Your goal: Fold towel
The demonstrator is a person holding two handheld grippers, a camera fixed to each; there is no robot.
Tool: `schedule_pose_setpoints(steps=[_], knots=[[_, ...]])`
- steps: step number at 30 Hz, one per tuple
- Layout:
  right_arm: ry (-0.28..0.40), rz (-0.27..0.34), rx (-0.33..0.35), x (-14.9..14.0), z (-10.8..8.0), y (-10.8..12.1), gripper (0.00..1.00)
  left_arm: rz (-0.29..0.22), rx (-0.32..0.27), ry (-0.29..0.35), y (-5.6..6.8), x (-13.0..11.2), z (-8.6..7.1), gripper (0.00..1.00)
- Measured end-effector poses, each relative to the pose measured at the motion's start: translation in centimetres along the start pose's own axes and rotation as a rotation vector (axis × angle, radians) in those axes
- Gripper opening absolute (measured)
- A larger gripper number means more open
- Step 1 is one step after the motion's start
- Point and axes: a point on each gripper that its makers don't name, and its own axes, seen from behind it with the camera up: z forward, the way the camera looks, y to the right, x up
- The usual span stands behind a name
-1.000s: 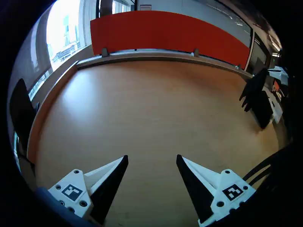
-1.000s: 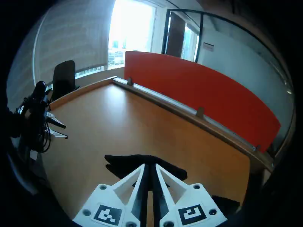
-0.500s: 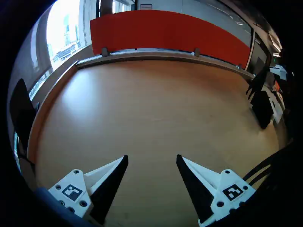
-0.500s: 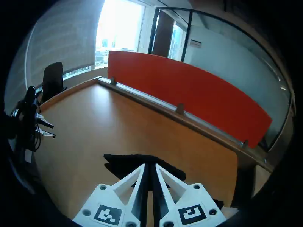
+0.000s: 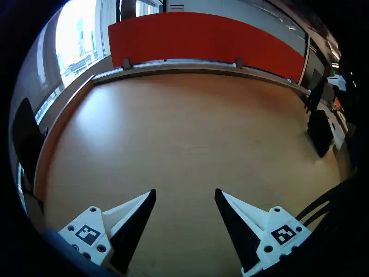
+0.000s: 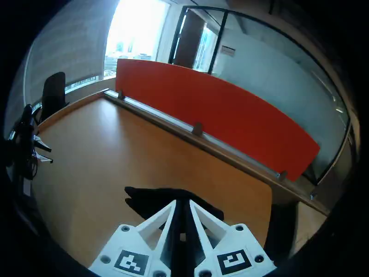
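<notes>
Over wooden worktop [image 5: 184, 129], left gripper view: dark chair [image 5: 25, 134] at left edge, bright window [image 5: 76, 41] beyond it, orange divider [image 5: 207, 39] along far edge. Left tongs [image 5: 184, 198] spread wide, nothing between fingers, bare wood beneath. Right gripper view: left tongs small at far left edge, chair behind them. Right tongs [image 6: 183, 205] narrowed to slit, both fingers pinching black towel [image 6: 147, 203]. Towel bunches around fingertips, spilling further to left than right, over near part of worktop.

Wooden desk [image 5: 184, 129] — red divider [image 5: 203, 39] behind, bright windows [image 6: 133, 39] beyond.
</notes>
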Motion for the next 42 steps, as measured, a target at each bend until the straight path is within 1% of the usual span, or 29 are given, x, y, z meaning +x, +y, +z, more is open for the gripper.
schedule_pose_setpoints(steps=[9,21,27,33,38,42], knots=[[-0.009,0.030,-0.053,0.0,-0.3,4.3,0.05,0.007,0.005,-0.004,0.0,0.1,0.1,0.94],[-0.039,0.037,-0.092,-0.9,-0.7,7.8,0.05,0.014,0.005,-0.004,0.3,0.6,0.3,0.94],[-0.046,0.056,-0.102,-1.5,-0.9,8.9,0.05,0.022,0.002,-0.005,0.6,0.9,0.4,0.94],[-0.057,0.067,-0.108,-2.4,-1.3,9.2,0.05,0.024,0.001,-0.005,0.8,1.1,0.5,0.94],[-0.065,0.078,-0.114,-3.3,-2.0,9.4,0.05,0.030,-0.002,-0.004,0.9,1.3,0.6,0.94],[-0.074,0.091,-0.122,-4.3,-2.9,9.4,0.05,0.035,-0.005,-0.004,1.2,1.4,0.5,0.94]])
